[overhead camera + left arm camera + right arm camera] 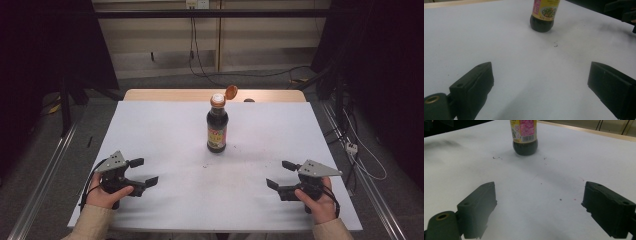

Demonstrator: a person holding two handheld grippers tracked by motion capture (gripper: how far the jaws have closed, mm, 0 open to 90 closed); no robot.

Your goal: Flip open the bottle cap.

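Standing upright on the white tabletop (pixel 165 130), a dark glass-look bottle of brown sauce with a yellow and pink label (pixel 217 131) sits near the middle, a bit closer to the far edge. Its small orange flip cap (pixel 230 92) is tipped open at the top. The left gripper (pixel 142 171), black with a grey plate on top, is held in a hand (pixel 102 195) near the front left corner. Its jaws are spread wide with nothing between them. The right gripper (pixel 280 174) is held in the other hand (pixel 320 200) near the front right corner, and its jaws are wide and empty too. Both grippers are well apart from the bottle.

From the left gripper view, the two black jaws stand far apart over bare white tabletop (pixel 499 37). The bottle (pixel 544 15) stands farther off toward the far edge, and tiny dark specks (pixel 555 45) lie near its base.

From the right gripper view, the two black jaws are also wide with only tabletop (pixel 574 157) between them. The bottle (pixel 524 137) stands ahead, its barcode side showing, with a few dark specks (pixel 496 158) beside it.
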